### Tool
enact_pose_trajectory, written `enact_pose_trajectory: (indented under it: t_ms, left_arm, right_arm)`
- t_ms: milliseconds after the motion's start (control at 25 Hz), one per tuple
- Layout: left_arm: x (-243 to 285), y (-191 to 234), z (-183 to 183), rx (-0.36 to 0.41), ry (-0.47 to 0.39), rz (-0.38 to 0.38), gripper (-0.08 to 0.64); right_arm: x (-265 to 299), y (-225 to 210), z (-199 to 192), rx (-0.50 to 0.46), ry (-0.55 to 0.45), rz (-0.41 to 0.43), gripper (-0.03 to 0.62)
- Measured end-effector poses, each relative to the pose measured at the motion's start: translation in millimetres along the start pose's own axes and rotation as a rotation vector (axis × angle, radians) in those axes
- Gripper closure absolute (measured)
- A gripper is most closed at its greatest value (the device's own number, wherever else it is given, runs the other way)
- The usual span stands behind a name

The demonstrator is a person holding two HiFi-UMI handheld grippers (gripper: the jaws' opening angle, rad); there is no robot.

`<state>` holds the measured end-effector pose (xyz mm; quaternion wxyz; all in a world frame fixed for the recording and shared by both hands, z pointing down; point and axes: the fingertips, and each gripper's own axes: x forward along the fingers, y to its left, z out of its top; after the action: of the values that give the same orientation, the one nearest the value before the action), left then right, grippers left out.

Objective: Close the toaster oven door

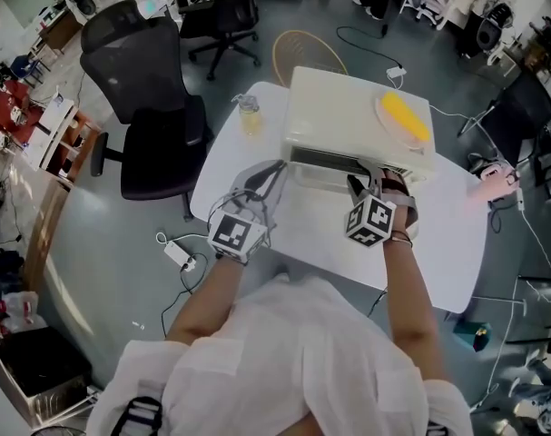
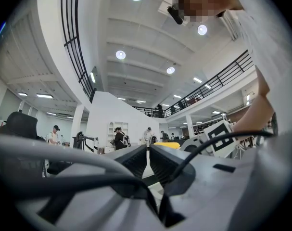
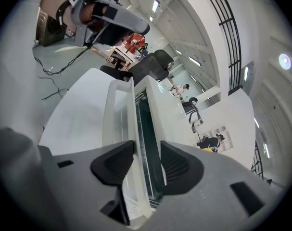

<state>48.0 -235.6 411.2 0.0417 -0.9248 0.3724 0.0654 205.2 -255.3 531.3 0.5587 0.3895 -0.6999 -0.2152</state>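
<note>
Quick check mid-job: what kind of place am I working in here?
Probably an open-plan lab or office: wheeled office chairs, cables trailing over the floor, and a railed mezzanine overhead.

Reaching forward with both bare forearms, left arm (image 1: 209, 300) and right arm (image 1: 413, 291). Holding left gripper (image 1: 271, 173) tilted up, jaws all but together, empty. Holding right gripper (image 1: 360, 180) slightly further ahead, jaws spread apart, pads pressing nothing.
</note>
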Motion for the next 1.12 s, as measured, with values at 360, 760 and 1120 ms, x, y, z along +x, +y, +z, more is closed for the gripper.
enact_pose_trajectory:
  t_ms: [360, 760, 1120]
  left_arm:
    - [7.1, 1.2, -3.7, 0.001, 0.009, -0.014, 0.538]
    - [10.1, 3.7, -16.5, 0.006, 0.013, -0.023, 0.538]
    - [12.7, 9.9, -22.4, 0.009, 0.019, -0.015, 0.538]
  right_arm:
    - [3.3, -10.4, 1.4, -0.043, 0.002, -0.041, 0.367]
    - [10.3, -23.4, 2.5, -0.087, 0.027, -0.049, 0.342]
    - [20.9, -33.9, 1.8, -0.103, 0.038, -0.040, 0.333]
